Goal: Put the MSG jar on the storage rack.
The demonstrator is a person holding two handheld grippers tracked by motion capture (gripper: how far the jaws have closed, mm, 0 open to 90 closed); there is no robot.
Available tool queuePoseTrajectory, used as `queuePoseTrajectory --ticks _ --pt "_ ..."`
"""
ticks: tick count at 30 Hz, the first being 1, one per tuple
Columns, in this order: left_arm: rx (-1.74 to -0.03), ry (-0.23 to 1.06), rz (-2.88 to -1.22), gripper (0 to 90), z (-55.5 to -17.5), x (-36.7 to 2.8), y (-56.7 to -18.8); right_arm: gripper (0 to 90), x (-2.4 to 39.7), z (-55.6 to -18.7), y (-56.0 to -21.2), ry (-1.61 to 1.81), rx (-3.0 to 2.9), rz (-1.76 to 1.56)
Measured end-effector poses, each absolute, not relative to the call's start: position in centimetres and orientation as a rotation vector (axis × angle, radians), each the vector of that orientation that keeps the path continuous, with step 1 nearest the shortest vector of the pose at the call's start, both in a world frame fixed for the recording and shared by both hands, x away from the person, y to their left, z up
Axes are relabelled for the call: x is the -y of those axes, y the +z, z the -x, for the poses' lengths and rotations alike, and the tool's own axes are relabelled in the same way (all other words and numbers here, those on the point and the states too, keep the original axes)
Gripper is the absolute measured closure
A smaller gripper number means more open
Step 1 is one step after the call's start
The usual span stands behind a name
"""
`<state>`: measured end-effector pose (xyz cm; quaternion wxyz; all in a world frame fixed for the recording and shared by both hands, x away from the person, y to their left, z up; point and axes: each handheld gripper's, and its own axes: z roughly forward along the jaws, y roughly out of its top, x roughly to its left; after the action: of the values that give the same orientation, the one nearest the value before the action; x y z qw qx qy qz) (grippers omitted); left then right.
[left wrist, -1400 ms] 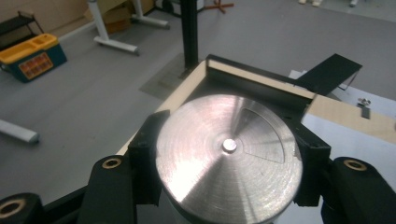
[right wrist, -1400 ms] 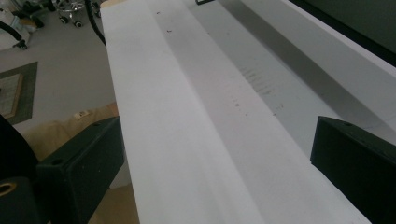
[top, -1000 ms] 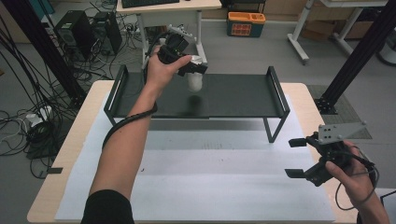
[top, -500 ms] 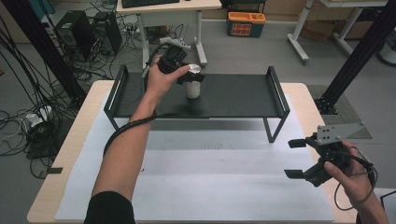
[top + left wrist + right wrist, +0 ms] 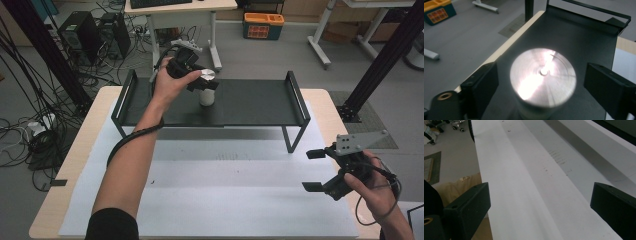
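A white cylindrical can with a shiny silver metal lid (image 5: 207, 91) stands upright on a black metal raised shelf (image 5: 250, 102). The left gripper (image 5: 202, 82) hovers over it, jaws spread either side, not touching. The right gripper (image 5: 314, 170) hangs released above the white table mat (image 5: 225, 190).

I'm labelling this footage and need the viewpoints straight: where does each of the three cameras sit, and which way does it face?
High view: above the person's side, looking forward and down on the table; both forearms, left gripper, right gripper.
Left gripper view: rides the left gripper, looking down on a metal-lidded jar between open jaws.
Right gripper view: rides the right gripper, looking along the white mat; open jaws.
Shared: jar and black shelf appear in the high and left gripper views.
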<state>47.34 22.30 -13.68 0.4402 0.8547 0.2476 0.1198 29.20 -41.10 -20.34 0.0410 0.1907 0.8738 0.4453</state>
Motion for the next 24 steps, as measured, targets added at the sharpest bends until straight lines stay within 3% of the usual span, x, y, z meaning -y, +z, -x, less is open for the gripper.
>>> queuePoseTrajectory --ticks 14,24 --pt "-0.627 0.442 -2.076 6.6 -37.4 -30.2 -12.6 2.6 39.6 -29.7 -18.4 1.331 -2.648 -0.584" --pt "-0.553 0.448 -2.1 5.8 -30.8 -31.9 -14.5 2.6 38.5 -29.5 -17.5 1.288 -2.629 -0.617"
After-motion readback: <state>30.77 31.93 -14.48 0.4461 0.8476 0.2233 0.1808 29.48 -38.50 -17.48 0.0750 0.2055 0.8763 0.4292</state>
